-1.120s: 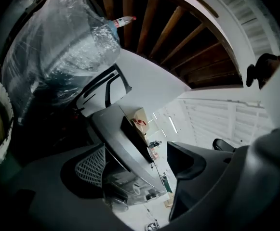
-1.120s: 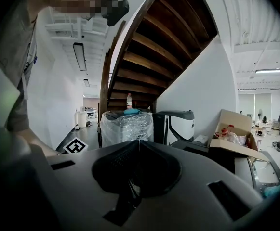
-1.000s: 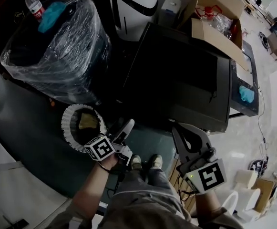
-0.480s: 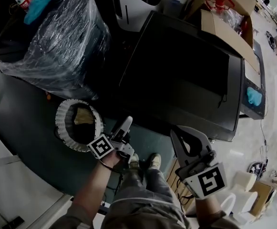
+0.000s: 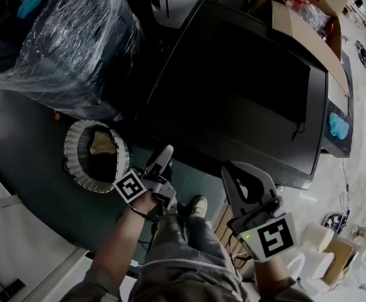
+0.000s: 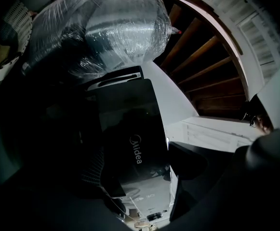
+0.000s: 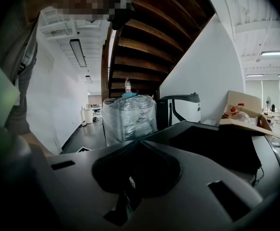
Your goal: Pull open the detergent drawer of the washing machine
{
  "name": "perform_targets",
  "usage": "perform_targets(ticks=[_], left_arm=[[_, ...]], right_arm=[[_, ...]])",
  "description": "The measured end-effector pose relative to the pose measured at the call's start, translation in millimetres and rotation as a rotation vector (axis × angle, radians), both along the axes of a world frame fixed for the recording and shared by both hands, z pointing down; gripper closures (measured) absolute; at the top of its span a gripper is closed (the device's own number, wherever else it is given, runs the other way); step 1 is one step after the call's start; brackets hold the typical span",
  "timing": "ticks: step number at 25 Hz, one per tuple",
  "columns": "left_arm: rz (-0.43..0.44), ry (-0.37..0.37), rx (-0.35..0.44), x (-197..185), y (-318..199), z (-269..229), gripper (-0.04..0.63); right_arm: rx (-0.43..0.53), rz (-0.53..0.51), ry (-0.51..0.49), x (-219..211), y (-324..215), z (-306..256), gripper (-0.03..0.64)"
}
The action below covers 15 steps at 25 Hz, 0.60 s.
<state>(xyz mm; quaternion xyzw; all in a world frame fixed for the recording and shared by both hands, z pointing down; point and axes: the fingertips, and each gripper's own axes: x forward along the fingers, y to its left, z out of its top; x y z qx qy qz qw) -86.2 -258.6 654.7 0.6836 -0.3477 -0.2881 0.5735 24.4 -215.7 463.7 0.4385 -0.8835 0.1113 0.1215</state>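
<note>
My left gripper [image 5: 165,153], jaws apart on nothing, and my right gripper [image 5: 228,170], jaws together, both held near the washer [image 5: 245,96], touching nothing.

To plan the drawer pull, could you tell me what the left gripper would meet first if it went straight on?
Probably the glossy black Midea washing machine: the left gripper points straight at it with nothing visible between them, though depth is unclear.

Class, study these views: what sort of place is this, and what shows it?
Likely an indoor workshop or storage area, not a home laundry: a washing machine stands near a bulky plastic-wrapped item and an open cardboard box, by a wooden staircase.
</note>
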Motion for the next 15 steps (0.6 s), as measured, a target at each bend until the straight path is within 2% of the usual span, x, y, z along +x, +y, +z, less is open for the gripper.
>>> perform_targets(ticks=[5,15], left_arm=[[-0.019,0.050,0.013,5,-6,-3,0.175],[-0.048,0.080,0.001,6,-11,-3,0.175]], right_arm=[[-0.009,-0.004,-0.004,4,-1,8,0.586],[-0.018,-0.013,-0.013,9,3,17,0.585]])
